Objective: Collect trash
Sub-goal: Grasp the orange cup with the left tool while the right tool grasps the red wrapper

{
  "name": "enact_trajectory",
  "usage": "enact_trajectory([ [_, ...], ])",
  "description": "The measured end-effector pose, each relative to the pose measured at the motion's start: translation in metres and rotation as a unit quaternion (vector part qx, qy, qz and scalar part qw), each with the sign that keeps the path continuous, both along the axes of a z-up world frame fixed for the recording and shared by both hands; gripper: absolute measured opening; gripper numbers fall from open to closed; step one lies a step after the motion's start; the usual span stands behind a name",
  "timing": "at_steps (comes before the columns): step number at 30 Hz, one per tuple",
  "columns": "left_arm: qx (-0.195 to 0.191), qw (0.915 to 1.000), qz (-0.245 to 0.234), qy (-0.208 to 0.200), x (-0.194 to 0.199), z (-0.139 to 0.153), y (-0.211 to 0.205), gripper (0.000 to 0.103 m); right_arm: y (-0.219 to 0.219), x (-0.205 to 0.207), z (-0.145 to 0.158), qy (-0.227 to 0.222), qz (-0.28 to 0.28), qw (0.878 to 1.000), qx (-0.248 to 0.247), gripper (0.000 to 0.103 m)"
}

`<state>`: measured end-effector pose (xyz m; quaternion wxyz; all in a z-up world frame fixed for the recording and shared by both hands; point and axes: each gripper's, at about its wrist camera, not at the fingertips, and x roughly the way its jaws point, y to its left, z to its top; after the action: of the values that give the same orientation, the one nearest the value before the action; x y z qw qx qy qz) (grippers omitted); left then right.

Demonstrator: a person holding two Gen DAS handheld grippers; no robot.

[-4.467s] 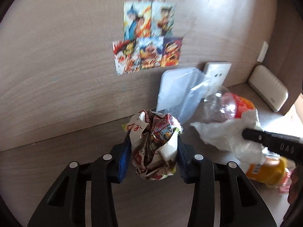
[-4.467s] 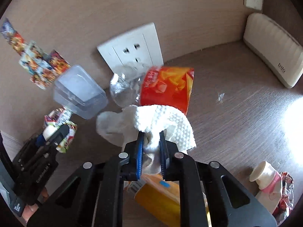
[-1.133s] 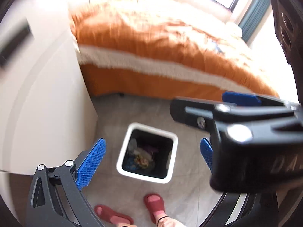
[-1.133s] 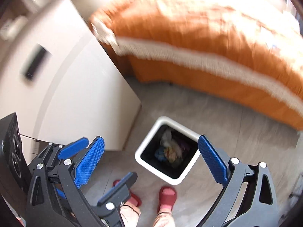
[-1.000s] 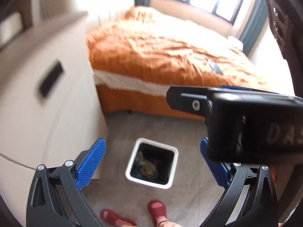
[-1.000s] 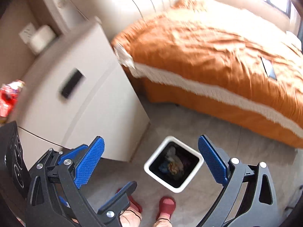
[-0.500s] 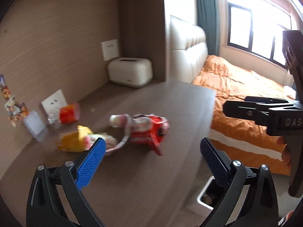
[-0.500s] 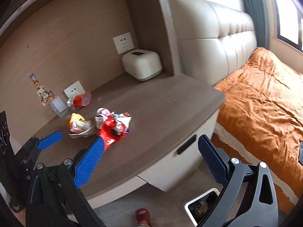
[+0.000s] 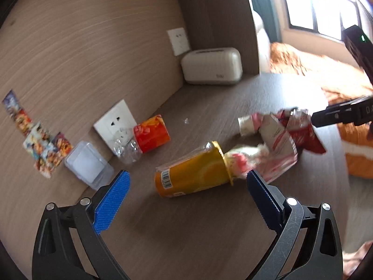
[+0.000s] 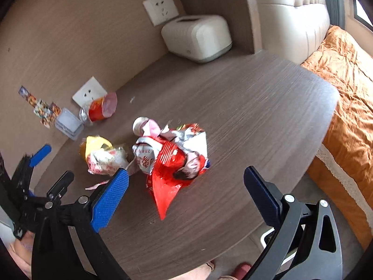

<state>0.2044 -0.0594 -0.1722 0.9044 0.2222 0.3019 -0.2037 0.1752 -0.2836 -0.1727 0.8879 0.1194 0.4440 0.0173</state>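
Note:
Litter lies on the brown wooden tabletop [image 10: 256, 98]. An orange bottle [image 9: 193, 175] rests on its side, with a crumpled wrapper [image 9: 244, 161] at its mouth. Beside them are a torn red snack bag [image 10: 172, 163] and a small pink-white bottle [image 10: 142, 123]. A crushed clear bottle with a red label [image 9: 149, 137] and a clear plastic box [image 9: 86, 165] sit against the wall. My left gripper [image 9: 186, 198] is open and empty, just short of the orange bottle. My right gripper [image 10: 186, 196] is open and empty above the red bag.
A white rounded box [image 10: 198, 37] stands in the back corner under a wall socket [image 10: 160, 7]. Stickers [image 9: 35, 140] cover the wall at the left. An orange bed [image 10: 349, 93] lies to the right. Below the table edge, a white bin rim [image 10: 265, 238] and a red slipper [image 10: 242, 268] show.
Both open grippers swung up from the floor bin to the tabletop and moved closer to the litter. The paper wad and tissue held 4.5 s ago are gone from the jaws.

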Motion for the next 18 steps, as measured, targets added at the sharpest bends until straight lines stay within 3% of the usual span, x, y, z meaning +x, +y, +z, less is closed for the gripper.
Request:
enact_trajectory([
  [3,0.017,0.9986,-0.049,0.012,0.014,-0.012,-0.005,0.098,0.013,0.011,-0.004,0.000,0.004,0.999,-0.040,0.099],
  [8,0.032,0.9919,-0.119,0.033,0.038,-0.024,-0.018,0.098,0.021,0.029,-0.014,0.003,0.000,0.998,-0.056,0.097],
  [11,0.039,0.9856,-0.153,0.060,0.053,-0.034,-0.024,0.097,0.022,0.037,-0.020,0.012,-0.004,0.998,-0.056,0.079],
  [13,0.043,0.9809,-0.170,0.084,0.061,-0.042,-0.026,0.080,0.024,0.039,-0.022,0.010,-0.007,0.998,-0.061,0.075],
  [18,0.040,0.9789,-0.179,0.089,0.063,-0.042,-0.030,0.076,0.024,0.040,-0.019,0.005,-0.023,0.997,-0.075,0.071],
])
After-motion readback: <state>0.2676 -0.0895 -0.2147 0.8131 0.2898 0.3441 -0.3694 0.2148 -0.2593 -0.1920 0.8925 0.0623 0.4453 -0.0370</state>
